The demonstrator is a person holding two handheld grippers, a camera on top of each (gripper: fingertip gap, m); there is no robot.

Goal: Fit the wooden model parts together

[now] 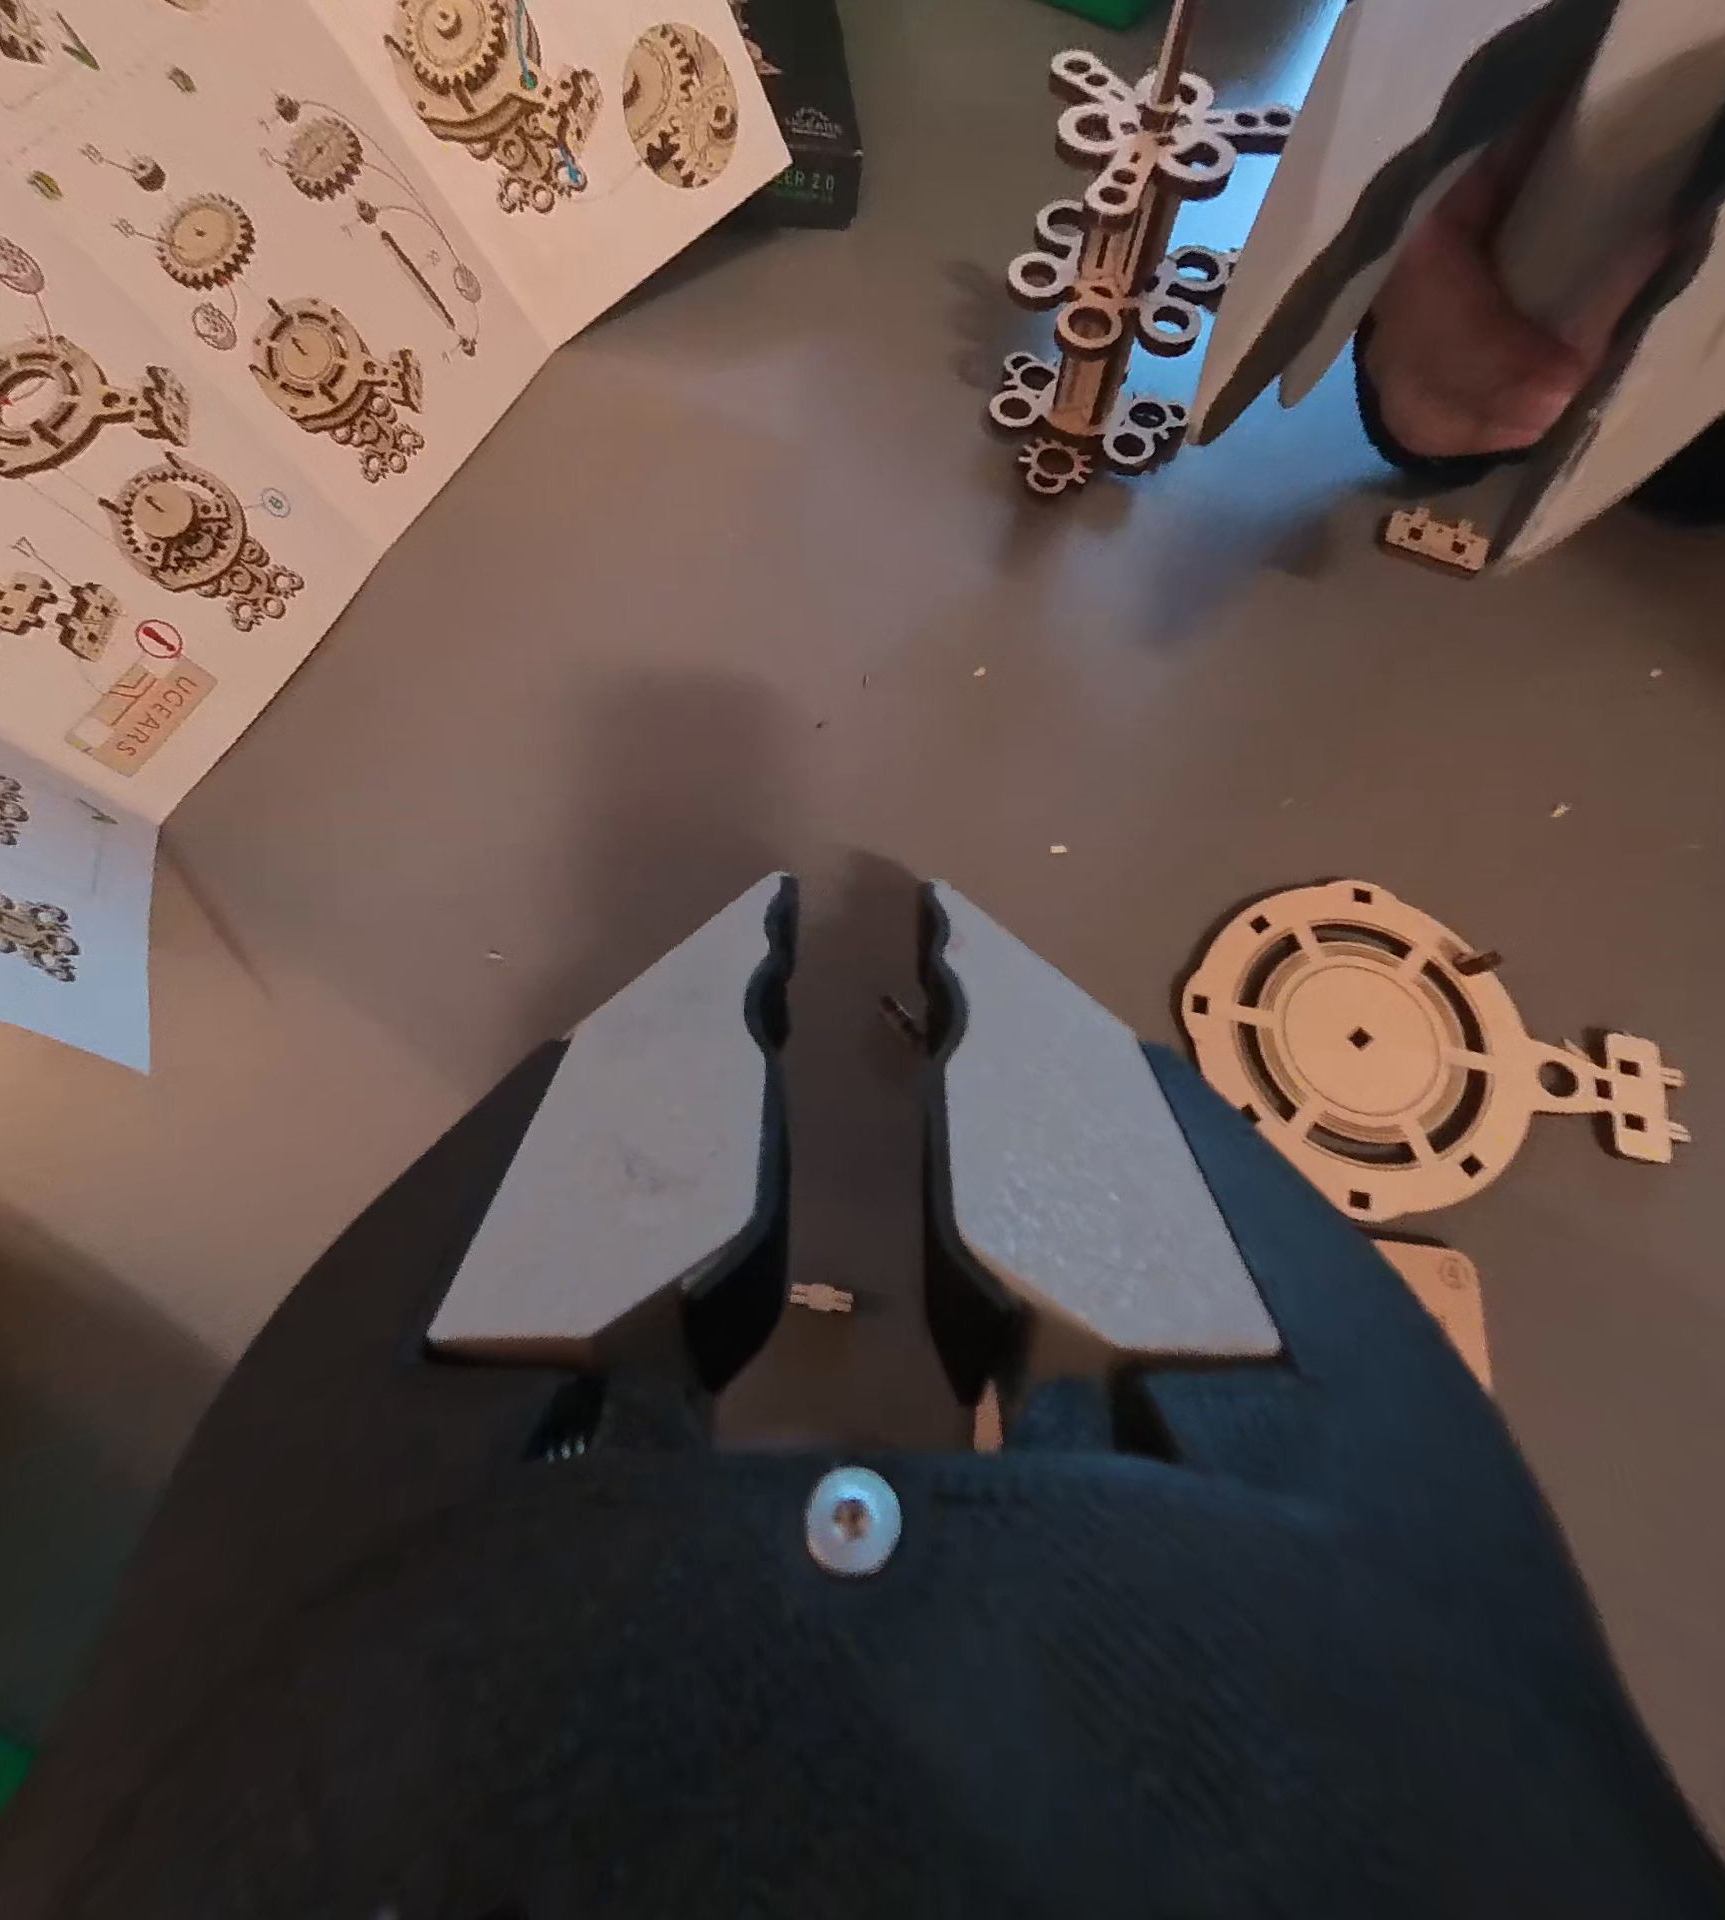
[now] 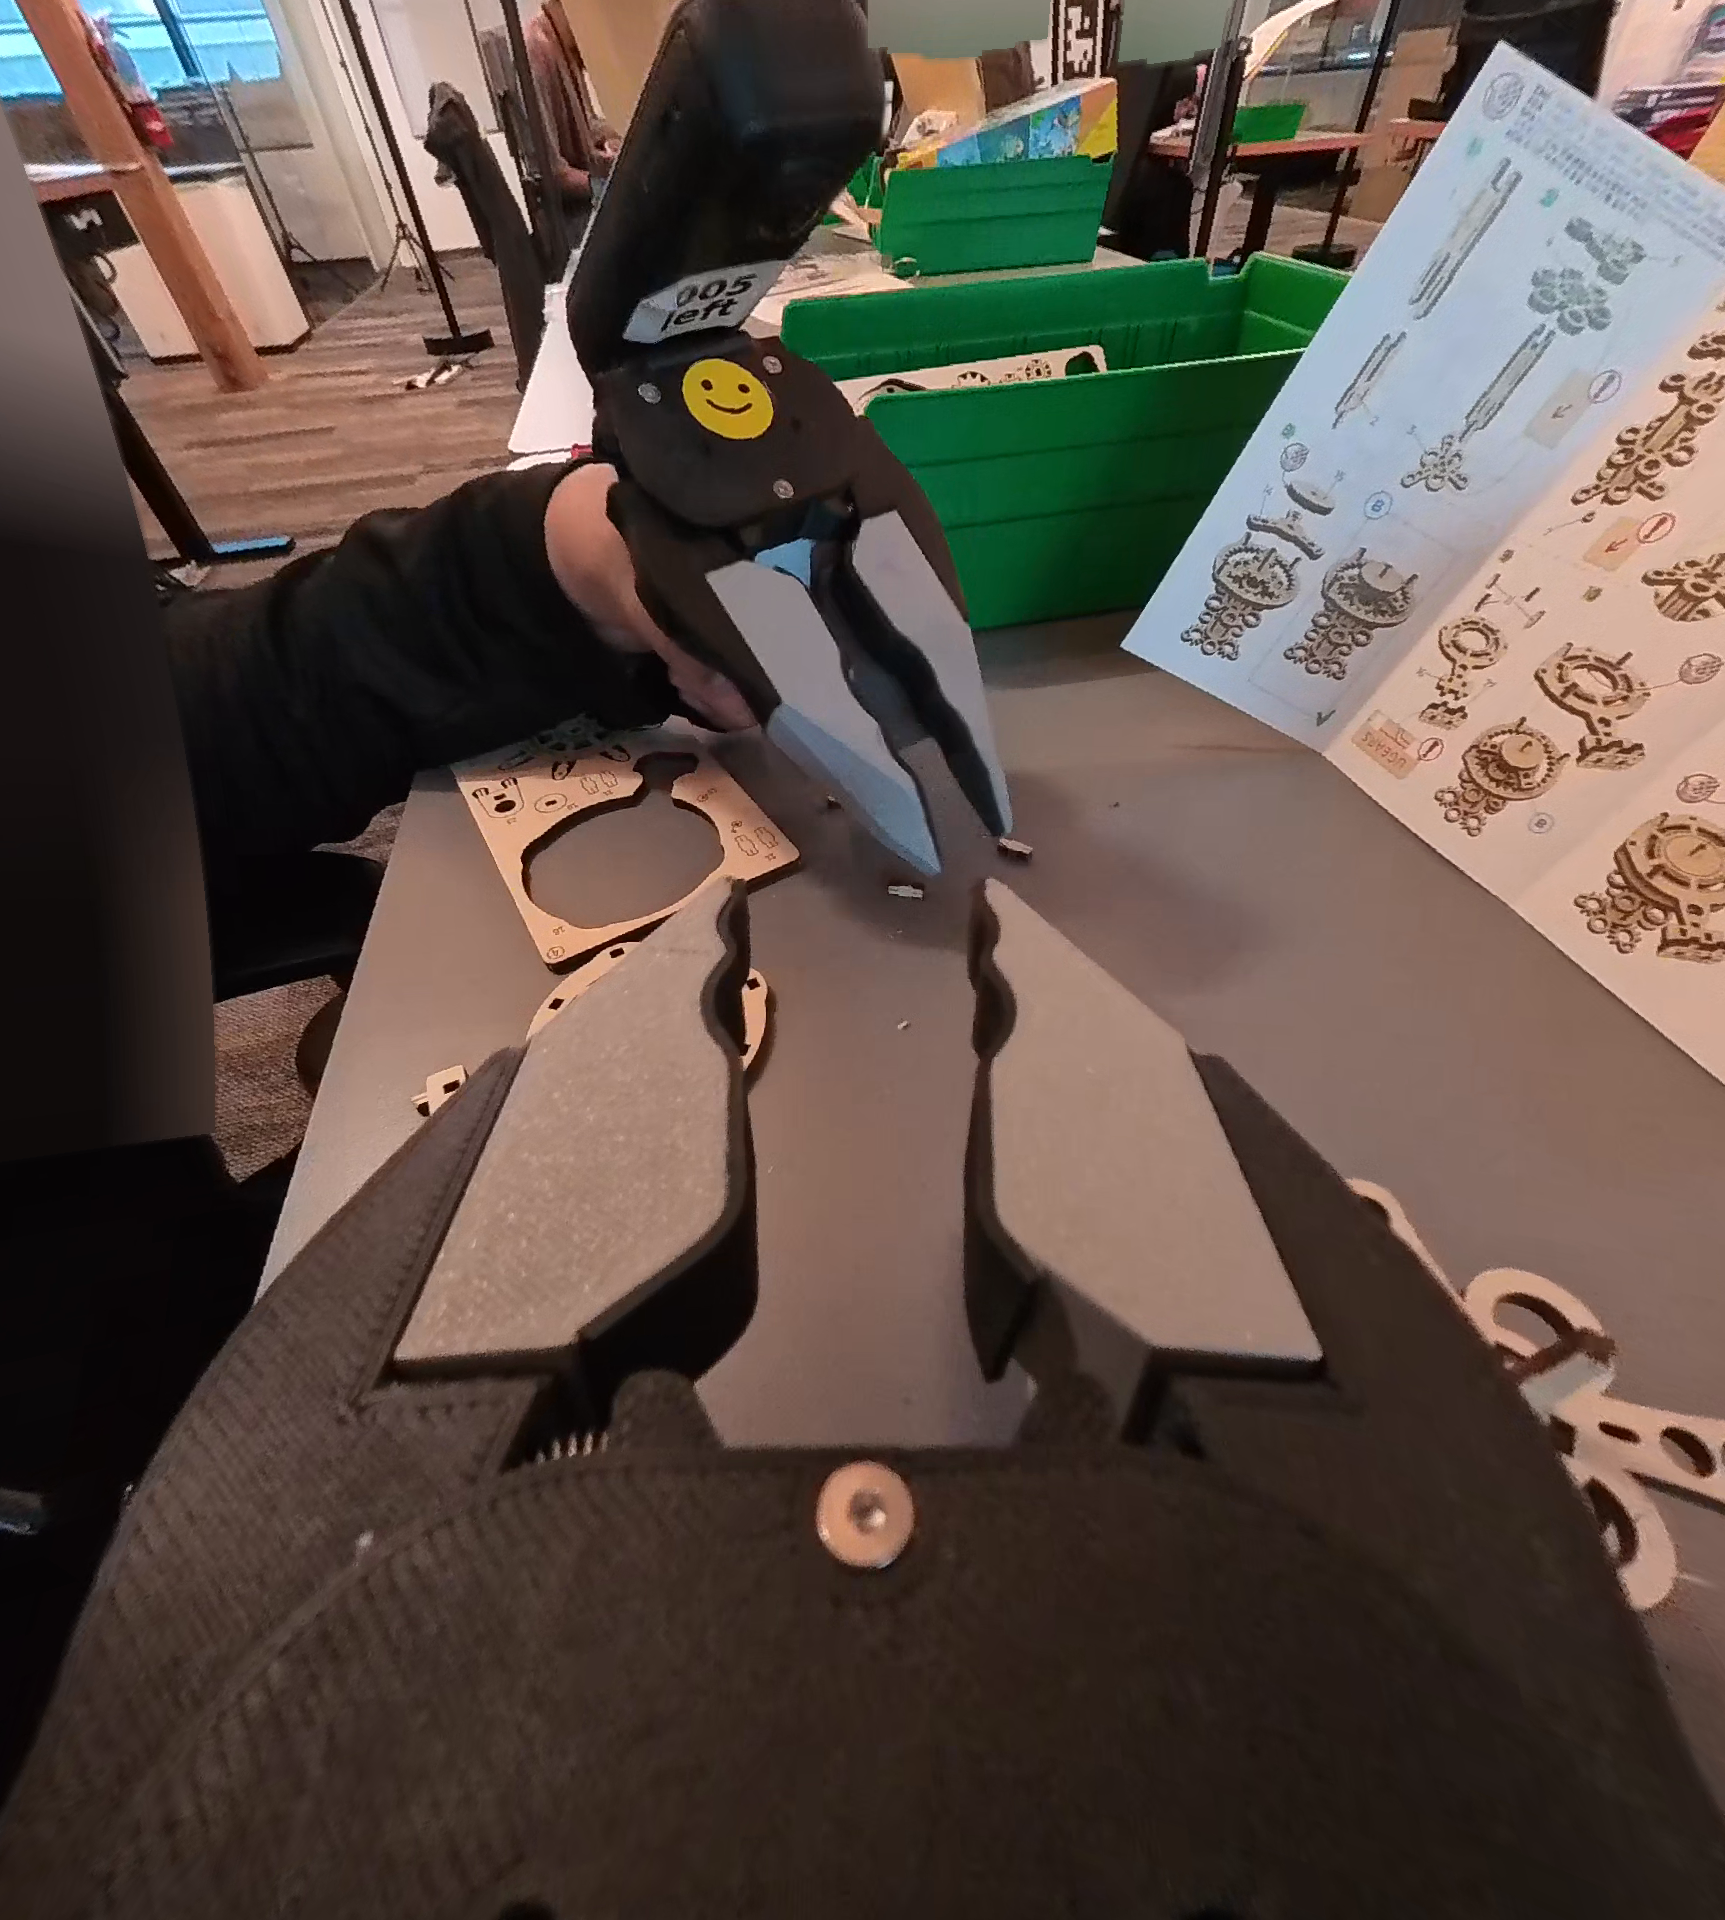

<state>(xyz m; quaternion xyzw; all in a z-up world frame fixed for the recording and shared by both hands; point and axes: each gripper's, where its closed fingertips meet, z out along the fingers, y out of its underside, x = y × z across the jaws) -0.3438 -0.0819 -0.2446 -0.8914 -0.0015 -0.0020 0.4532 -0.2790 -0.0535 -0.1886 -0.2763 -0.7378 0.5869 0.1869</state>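
My left gripper (image 1: 860,896) is open, tips down close to the grey table (image 1: 733,623). A small dark wooden peg (image 1: 899,1016) lies on the table between its fingers, close to the right one; it also shows in the right wrist view (image 2: 1016,849). A second small peg (image 1: 822,1299) lies nearer the gripper's base. A round slotted wooden disc (image 1: 1357,1049) lies flat to the right. A tall wooden assembly of ringed plates (image 1: 1107,281) stands at the back. My right gripper (image 2: 860,904) is open and empty, facing the left gripper (image 2: 964,844).
A folded instruction sheet (image 1: 162,364) stands along the left. A small notched wooden piece (image 1: 1438,540) lies by the right gripper (image 1: 1357,488). A punched-out wooden sheet (image 2: 629,831) lies near the table edge. Green bins (image 2: 1045,468) stand behind. A dark box (image 1: 806,125) is at the back. My right fingertips sit around 9 cm from my left ones. Between my right fingertips and the round slotted wooden disc (image 1: 1357,1049) there is roughly 9 cm.
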